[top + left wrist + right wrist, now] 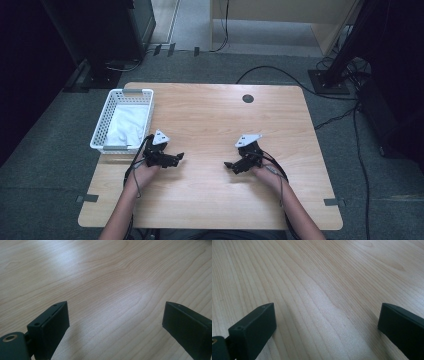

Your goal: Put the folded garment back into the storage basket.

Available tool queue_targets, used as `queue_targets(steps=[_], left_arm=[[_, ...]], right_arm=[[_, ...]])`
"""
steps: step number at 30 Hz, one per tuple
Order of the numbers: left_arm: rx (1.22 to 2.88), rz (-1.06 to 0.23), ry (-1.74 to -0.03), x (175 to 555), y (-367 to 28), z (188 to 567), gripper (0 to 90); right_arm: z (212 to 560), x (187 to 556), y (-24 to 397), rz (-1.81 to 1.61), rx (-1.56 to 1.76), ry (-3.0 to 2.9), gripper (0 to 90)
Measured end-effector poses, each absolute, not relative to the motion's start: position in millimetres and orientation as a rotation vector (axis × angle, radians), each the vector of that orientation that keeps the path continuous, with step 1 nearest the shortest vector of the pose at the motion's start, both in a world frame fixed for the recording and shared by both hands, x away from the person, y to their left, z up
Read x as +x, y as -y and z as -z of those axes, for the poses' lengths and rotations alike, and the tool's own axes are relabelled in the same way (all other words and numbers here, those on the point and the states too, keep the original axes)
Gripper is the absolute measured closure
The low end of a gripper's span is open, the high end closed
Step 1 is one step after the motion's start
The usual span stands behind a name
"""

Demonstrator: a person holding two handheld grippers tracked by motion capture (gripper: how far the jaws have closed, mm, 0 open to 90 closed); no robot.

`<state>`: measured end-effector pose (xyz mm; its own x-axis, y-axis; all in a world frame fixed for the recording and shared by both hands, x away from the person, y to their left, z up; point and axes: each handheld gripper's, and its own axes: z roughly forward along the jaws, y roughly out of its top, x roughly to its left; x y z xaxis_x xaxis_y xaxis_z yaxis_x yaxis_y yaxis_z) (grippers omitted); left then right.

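We hold the left gripper (177, 156) low over the table (210, 120), its jaws pointing toward the table's middle. In the left gripper view (115, 322) the two black jaws stand wide apart, with bare wood grain between them; nothing is gripped.

We hold the right gripper (227, 164) at the same depth on the table, its jaws pointing inward toward the left gripper. In the right gripper view (327, 325) its jaws also stand wide apart, with bare wood between them and nothing held. The two grippers face each other across a stretch of bare tabletop and stay well apart.

Each gripper carries a grey three-cornered plate on top, and a cable trails back from each along the forearm toward the near edge.

A white basket (102, 125) sits at the table's left edge, just beyond the left gripper and apart from it. A white cloth (127, 125) lies crumpled inside the basket. A dark round spot (248, 98) marks the table near its far edge.
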<state>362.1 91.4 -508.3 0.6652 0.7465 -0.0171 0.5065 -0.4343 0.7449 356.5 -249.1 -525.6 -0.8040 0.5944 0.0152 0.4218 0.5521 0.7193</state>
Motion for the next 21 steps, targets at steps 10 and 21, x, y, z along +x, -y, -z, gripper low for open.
queue_targets(steps=[10,21], left_arm=[[2.147,-0.405,-0.963,362.1,-92.5,511.5,7.6],[2.200,-0.426,-0.952,361.2,-89.1,518.0,7.5]], right_arm=[[525.6,356.5,249.0,-1.092,0.849,-2.561,1.5],[525.6,356.4,249.0,-1.092,0.850,-2.561,1.5]])
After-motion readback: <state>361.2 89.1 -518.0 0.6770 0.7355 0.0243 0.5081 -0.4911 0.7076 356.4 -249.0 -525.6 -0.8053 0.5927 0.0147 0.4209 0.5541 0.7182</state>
